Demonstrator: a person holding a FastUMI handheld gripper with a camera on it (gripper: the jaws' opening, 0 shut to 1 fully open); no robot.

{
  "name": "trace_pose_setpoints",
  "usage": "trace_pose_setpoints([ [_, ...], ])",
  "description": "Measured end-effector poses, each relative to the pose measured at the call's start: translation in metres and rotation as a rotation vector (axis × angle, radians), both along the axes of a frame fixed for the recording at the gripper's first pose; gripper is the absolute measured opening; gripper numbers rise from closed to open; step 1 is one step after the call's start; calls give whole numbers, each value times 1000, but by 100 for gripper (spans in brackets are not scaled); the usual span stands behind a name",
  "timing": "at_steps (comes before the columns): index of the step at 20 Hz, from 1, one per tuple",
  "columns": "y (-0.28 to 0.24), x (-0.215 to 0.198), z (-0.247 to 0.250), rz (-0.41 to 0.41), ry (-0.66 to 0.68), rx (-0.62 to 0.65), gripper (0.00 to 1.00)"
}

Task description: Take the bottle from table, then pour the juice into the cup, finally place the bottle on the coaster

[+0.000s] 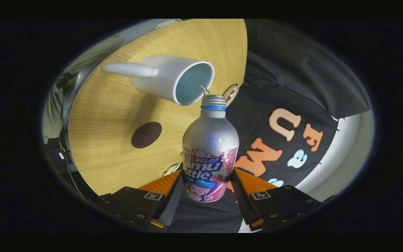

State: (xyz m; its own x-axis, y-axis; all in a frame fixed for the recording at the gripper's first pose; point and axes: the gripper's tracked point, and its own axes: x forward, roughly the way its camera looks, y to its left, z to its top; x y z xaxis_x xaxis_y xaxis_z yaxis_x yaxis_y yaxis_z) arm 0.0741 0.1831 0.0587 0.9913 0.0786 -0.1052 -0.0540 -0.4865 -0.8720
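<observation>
My gripper (206,187) is shut on a silver bottle (210,143) with a pink and blue label, both fingers pressing on its lower body. The whole view is rolled over, so the bottle is tipped. Its open threaded mouth (213,99) sits right at the rim of a white cup (173,78) with a long handle, which stands on the wooden table (110,115). A thin thread of liquid (205,90) curls from the mouth toward the cup's opening. A dark round coaster (146,134) lies on the table beside the bottle, nearer my fingers than the cup.
The round table's edge runs just past the cup and bottle, with the black cloth wall (292,87) beyond it. A small brown and white object (232,93) peeks out behind the bottle's neck at the table edge.
</observation>
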Motion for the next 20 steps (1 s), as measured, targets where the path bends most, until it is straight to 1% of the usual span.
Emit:
trace_pose_setpoints([
  [6, 3, 0, 2, -1, 9, -27, 75],
  [12, 8, -3, 2, 16, -2, -62, 75],
  [20, 5, -3, 2, -1, 5, -71, 75],
])
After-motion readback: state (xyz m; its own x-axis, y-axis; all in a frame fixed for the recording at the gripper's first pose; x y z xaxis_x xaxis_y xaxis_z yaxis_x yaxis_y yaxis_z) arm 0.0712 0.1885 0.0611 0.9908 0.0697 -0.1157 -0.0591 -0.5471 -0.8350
